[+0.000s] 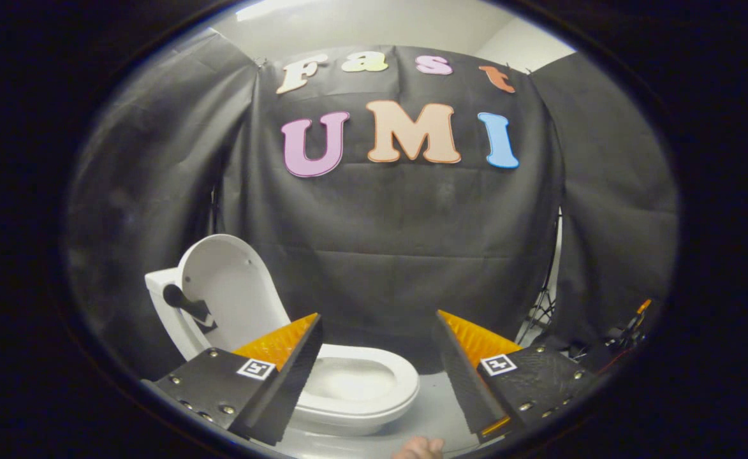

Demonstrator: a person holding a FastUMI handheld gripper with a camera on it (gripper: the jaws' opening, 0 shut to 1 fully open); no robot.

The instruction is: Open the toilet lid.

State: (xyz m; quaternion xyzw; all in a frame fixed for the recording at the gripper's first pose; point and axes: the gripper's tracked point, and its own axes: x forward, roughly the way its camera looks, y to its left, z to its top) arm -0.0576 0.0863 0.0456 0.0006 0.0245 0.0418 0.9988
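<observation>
While the tool (377,338) stood wide open and held nothing, one toilet (354,389) showed beyond its two fingers (297,366), its one lid (230,290) raised upright.

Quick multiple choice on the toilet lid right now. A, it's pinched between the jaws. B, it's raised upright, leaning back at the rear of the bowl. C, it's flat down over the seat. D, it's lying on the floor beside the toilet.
B: the lid stands raised at the back of the toilet with the seat and bowl uncovered, while the gripper has its jaws open, holding nothing.
</observation>
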